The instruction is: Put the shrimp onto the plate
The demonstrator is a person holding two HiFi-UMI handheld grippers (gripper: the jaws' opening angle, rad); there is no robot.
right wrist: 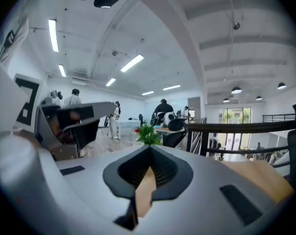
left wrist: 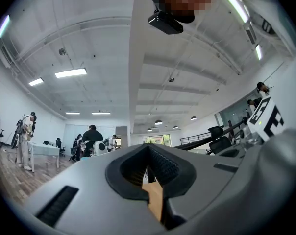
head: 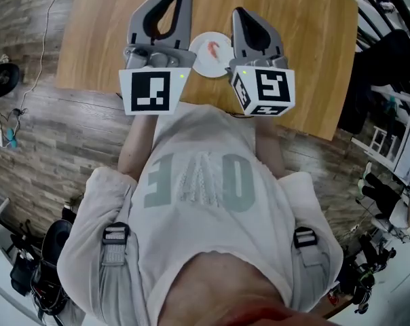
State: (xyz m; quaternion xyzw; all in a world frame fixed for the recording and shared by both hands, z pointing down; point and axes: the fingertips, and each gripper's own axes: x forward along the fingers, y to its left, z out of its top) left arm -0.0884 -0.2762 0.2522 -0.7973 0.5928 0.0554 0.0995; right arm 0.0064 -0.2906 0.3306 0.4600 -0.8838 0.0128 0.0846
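Only the head view takes in the white plate (head: 202,64) on the wooden surface (head: 110,32), with the shrimp (head: 214,46) lying on it as a small orange-pink curl. Both gripper views look out level over a bright office with distant people; neither shows plate or shrimp. The left hand-held gripper (left wrist: 148,146) and the right hand-held gripper (right wrist: 149,149) are raised side by side, each clenched tip to tip on nothing.

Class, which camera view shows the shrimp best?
The head view: the shrimp lies in plain sight on the white plate. The left and right gripper views look out across the room and show nothing of it.
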